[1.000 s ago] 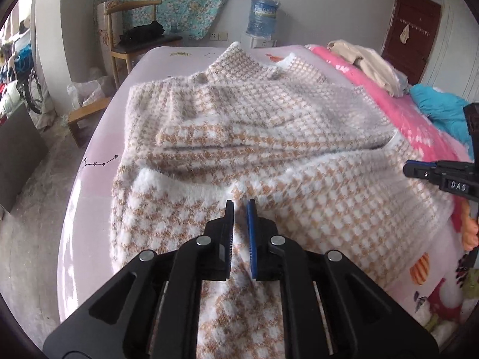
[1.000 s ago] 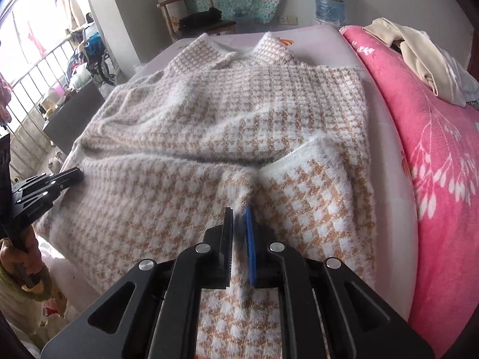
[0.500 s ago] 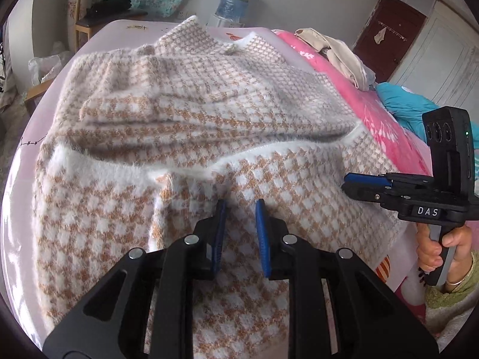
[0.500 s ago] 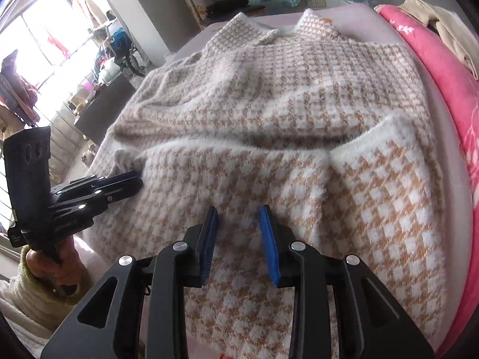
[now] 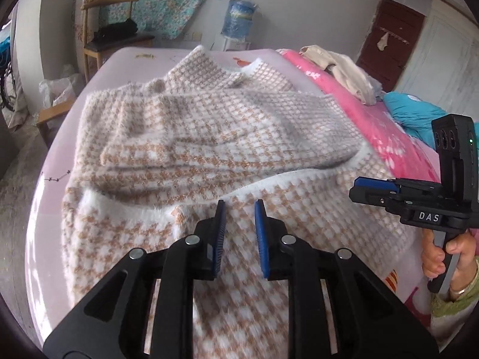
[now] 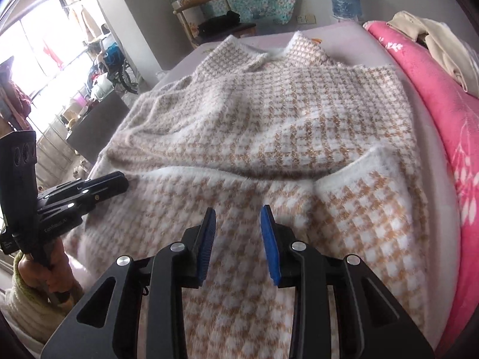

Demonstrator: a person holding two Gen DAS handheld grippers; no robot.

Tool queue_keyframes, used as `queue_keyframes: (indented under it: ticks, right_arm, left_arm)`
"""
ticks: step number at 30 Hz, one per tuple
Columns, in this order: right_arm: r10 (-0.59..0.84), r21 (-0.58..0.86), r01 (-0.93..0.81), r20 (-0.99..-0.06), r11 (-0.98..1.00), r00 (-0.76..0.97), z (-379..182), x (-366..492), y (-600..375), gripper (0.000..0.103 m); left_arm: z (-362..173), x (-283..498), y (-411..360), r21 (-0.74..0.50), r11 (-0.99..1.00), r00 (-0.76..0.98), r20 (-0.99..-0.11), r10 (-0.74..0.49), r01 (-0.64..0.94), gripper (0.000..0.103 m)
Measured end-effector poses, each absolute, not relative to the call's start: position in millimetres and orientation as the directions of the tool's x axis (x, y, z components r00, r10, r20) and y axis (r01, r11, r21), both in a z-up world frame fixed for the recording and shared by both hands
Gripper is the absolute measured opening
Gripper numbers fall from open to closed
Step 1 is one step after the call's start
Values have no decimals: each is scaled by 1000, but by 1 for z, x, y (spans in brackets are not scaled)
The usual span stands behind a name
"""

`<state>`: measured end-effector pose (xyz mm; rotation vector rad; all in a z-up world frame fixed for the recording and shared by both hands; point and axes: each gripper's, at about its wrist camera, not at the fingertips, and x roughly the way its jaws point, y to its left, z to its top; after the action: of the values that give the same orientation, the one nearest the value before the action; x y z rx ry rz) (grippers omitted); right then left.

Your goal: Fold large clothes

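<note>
Both my grippers hover over the fuzzy tan-and-white houndstooth sweater (image 5: 209, 137), which lies spread on the bed (image 5: 119, 59) with its bottom part folded up toward the collar. Left gripper (image 5: 239, 209) has its fingers spread, nothing between them. Same for the right gripper (image 6: 238, 212), fingers apart and empty. From the left camera I can read "DAS" (image 5: 428, 217) on the right one's body. Pink blanket (image 6: 443, 113) lies beside the sweater.

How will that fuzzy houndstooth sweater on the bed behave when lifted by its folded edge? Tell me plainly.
The sweater will probably drape and sag: it already lies in soft folds and ripples. Its thick fuzzy knit suggests some bulk, so the fold may slump open. The fluffy pile likely grips well between the open left gripper pads.
</note>
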<state>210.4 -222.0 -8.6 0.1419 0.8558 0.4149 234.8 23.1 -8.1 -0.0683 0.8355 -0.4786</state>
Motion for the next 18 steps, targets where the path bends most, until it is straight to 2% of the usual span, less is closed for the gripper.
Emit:
queue_keyframes:
  ticks: [5,6,8,11,14,16,18]
  right_arm:
    - [456,227,-431,-690,874,561,-3,159,-206,30]
    - [423,189,-428,-713,884,559,-12,157,-198,30]
    - [337,129,-391,-779,911,529,-42,164,-188,30]
    - [358,182,-357,-773,916,523,-48,166,-194,31]
    - [337,134,-370,-755,919,562,-29,150,-198,30]
    - [362,137,-402,-745,905,561,-27,139,-197,30]
    - [332,129,-386,-785,913,523,-46,142,-191,30]
  left_arm:
    - [-6,191,20,-336,806,470,-677,-567,488,21]
    - [-15,186,13,-323,814,456,-700,-549,483,21]
    - [-42,185,-2,-218,872,466,-775,-428,439,24]
    - [-46,189,1,-245,887,478,-769,-424,391,24]
    - [-29,177,11,-271,877,493,-743,-453,397,22]
    - [-28,165,17,-247,881,506,-742,-440,404,23]
    - [-44,164,15,-197,907,500,-781,-375,373,26]
